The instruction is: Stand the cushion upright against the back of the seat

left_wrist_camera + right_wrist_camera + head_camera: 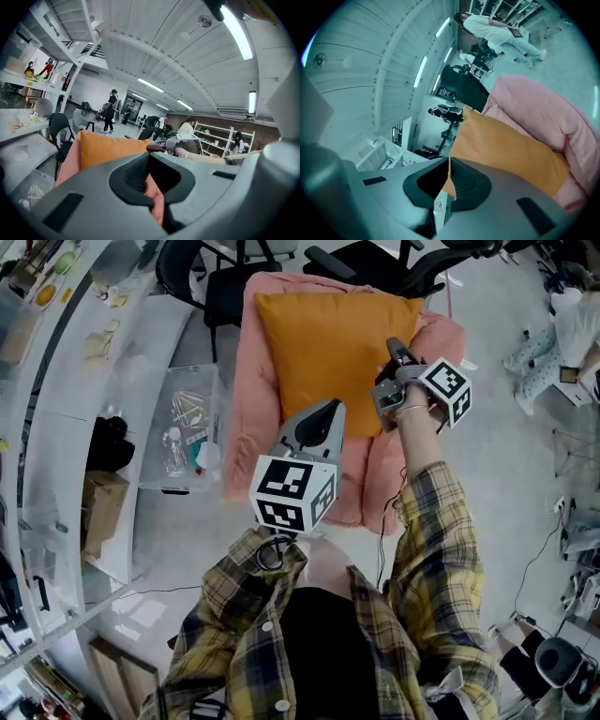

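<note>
An orange cushion (328, 343) leans on a pink padded seat (253, 409), its top edge towards the seat's back. My right gripper (394, 351) is shut on the cushion's right edge. In the right gripper view the jaws (447, 180) pinch an orange corner (506, 145) with a white label, the pink seat (543, 112) beyond it. My left gripper (328, 411) sits at the cushion's lower edge. In the left gripper view its jaws (150, 183) are closed with pink cloth between them, and the cushion (108, 150) rises beyond.
A clear plastic box (187, 427) of small items stands left of the seat, beside white shelving (84, 381) and a cardboard box (103, 507). Black office chairs (234, 277) stand behind the seat. A person in white (562, 334) is at the far right.
</note>
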